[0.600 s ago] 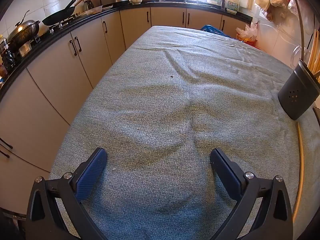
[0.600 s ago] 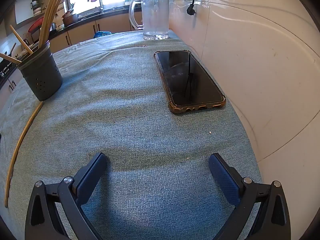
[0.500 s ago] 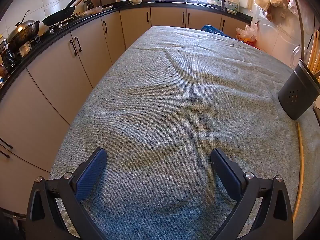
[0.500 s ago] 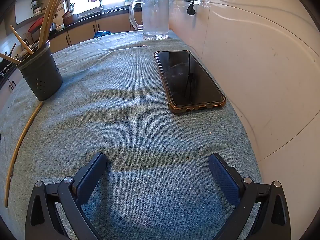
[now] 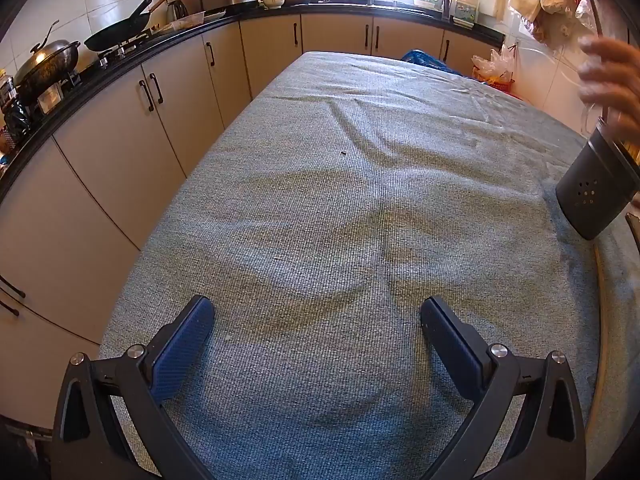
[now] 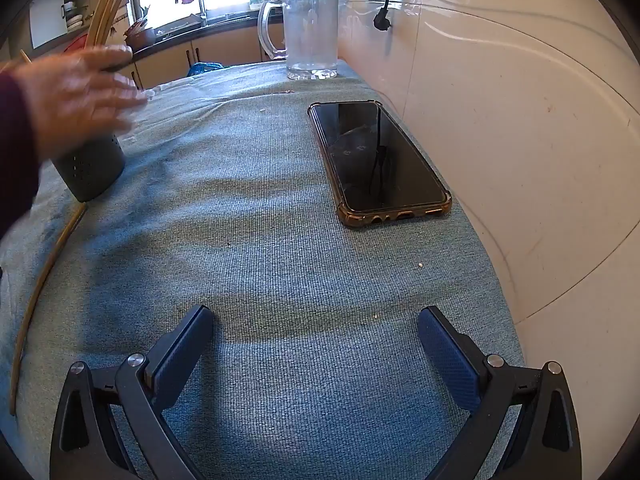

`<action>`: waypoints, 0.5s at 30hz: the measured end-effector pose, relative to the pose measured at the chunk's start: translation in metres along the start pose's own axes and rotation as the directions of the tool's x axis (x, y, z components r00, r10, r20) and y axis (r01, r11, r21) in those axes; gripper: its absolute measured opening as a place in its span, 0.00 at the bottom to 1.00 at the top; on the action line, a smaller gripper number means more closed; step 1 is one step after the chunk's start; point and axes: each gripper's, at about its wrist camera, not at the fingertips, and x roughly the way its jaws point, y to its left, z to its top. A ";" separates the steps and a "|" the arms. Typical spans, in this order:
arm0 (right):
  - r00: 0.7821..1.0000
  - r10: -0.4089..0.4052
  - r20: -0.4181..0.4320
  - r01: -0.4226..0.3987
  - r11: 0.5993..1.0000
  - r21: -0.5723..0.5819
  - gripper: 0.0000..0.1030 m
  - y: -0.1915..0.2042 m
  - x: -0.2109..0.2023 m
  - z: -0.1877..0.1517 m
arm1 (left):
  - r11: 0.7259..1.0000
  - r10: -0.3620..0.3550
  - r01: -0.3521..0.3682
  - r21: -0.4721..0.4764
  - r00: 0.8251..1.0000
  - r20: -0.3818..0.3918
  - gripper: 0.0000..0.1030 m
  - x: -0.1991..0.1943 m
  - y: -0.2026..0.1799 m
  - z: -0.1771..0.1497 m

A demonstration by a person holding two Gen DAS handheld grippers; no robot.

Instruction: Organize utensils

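Our left gripper (image 5: pixel 316 322) and right gripper (image 6: pixel 314 320) gape wide, holding nothing. A bare hand (image 6: pixel 76 92) (blurred, perhaps touching) covers the far-left holder (image 6: pixel 90 168); one chopstick (image 6: pixel 44 280) lies near it.

Cloth-covered table (image 6: pixel 280 240) — holder (image 6: pixel 90 168), chopstick (image 6: pixel 44 280), phone (image 6: pixel 378 160), jug (image 6: pixel 310 34).

I see a coarse, ribbed grey-green cloth (image 6: pixel 280 240) covering the surface. The utensil holder (image 6: pixel 92 168) looks matt dark plastic, the loose chopstick (image 6: pixel 44 276) pale wood. The phone (image 6: pixel 376 156) has glossy glass, the pitcher (image 6: pixel 310 34) clear plastic or glass.
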 end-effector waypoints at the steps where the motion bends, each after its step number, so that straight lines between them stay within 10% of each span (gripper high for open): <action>1: 1.000 0.000 0.000 0.000 1.000 0.000 1.00 0.000 0.000 0.000 | 1.000 0.000 0.000 0.000 1.000 0.001 1.00 0.000 0.000 0.000; 15: 1.000 0.000 0.001 0.000 1.000 0.000 1.00 0.004 0.000 0.001 | 1.000 0.000 0.000 0.000 1.000 0.001 1.00 0.000 0.000 0.000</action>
